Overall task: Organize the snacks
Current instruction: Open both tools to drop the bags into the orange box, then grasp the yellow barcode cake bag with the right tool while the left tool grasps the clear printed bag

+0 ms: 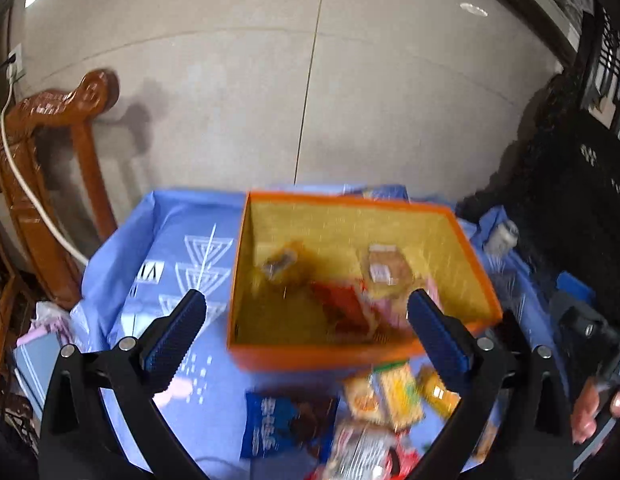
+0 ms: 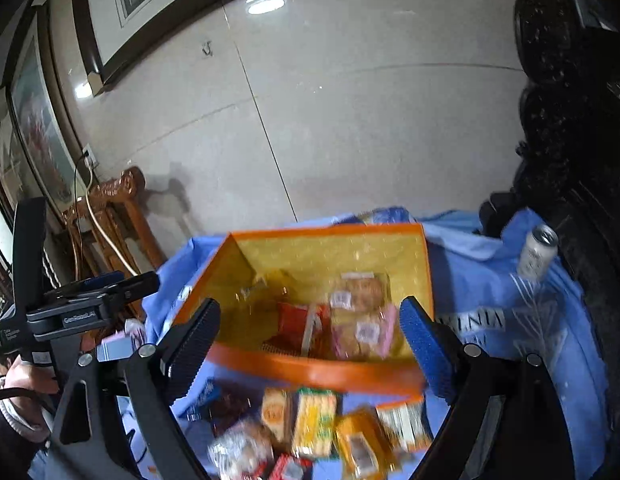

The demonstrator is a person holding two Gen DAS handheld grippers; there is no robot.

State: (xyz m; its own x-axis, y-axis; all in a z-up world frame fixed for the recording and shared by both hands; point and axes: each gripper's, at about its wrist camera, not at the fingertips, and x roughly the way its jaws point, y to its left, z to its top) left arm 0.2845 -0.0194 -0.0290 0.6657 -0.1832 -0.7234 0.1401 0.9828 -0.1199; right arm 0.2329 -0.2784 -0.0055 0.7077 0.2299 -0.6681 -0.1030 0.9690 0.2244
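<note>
Pale glossy wall panels [image 1: 229,100] fill the background, with a carved wooden chair [image 1: 49,152] at the left and dark carved furniture [image 2: 570,120] at the right. Framed pictures [image 2: 121,8] hang high on the wall in the right wrist view. Below, a blue cloth [image 1: 165,248] printed with white marks covers the table.

On the cloth stands an orange box [image 1: 350,354] with a yellow lining, open at the top. Several wrapped snacks [image 1: 350,304] lie in its bottom, among them a red packet [image 2: 293,320] and a clear-wrapped pastry [image 2: 358,292]. Just in front of the box, loose on the cloth, lies a cluster of more snacks: a blue packet [image 1: 277,424], a yellow and green packet [image 2: 314,420] and some orange ones [image 2: 358,444]; blur hides their labels. A pale can [image 2: 538,252] stands tilted on the cloth, well to the right of the box.

Both tongs hang above the near edge of the box. The left gripper [image 1: 305,328] has its jaws spread wide with nothing between them. The right gripper [image 2: 305,340] is likewise spread and empty. A hand [image 1: 594,408] holds the right one's handle at the edge of the left wrist view.
</note>
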